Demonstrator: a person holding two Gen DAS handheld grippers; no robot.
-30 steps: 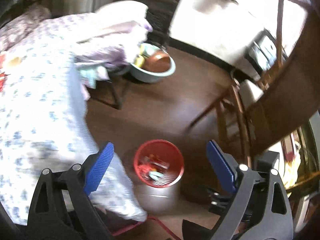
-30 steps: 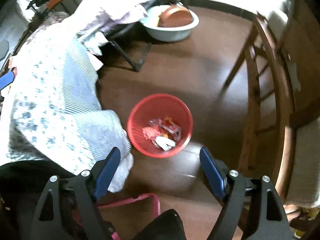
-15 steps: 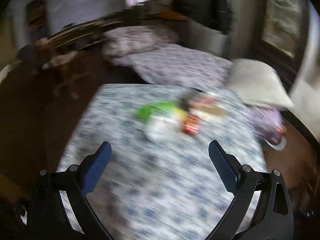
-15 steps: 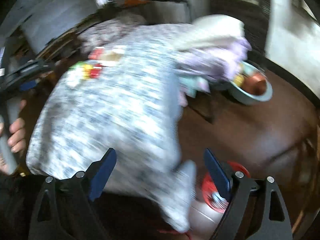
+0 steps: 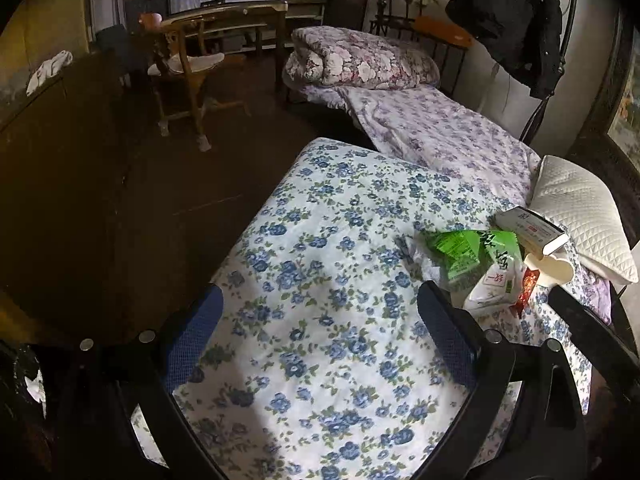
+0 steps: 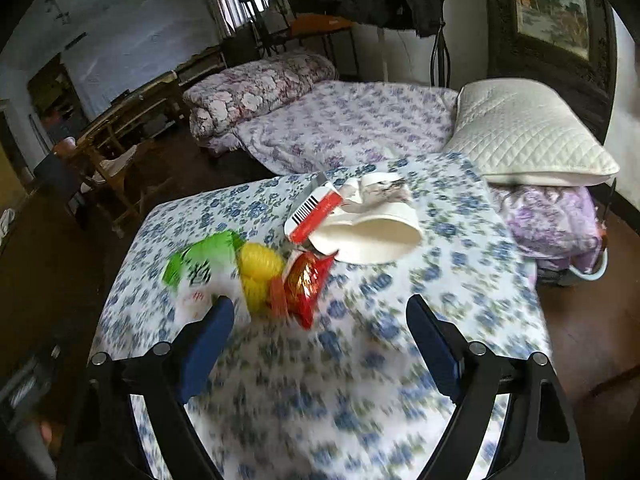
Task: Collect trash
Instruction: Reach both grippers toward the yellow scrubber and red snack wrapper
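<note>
So, left wrist view: left gripper wide open, empty, above the quilt; trash lies to its right. Right wrist view: right gripper open too, trash just ahead, slightly left.

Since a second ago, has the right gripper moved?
Yes. The right gripper then pointed down at a red bin on the floor; now it faces the floral bed cover, with the red snack wrapper just ahead.

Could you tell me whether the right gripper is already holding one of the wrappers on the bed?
No, the right gripper is open with nothing between its fingers, and the red wrapper lies on the floral quilt ahead of it.
</note>
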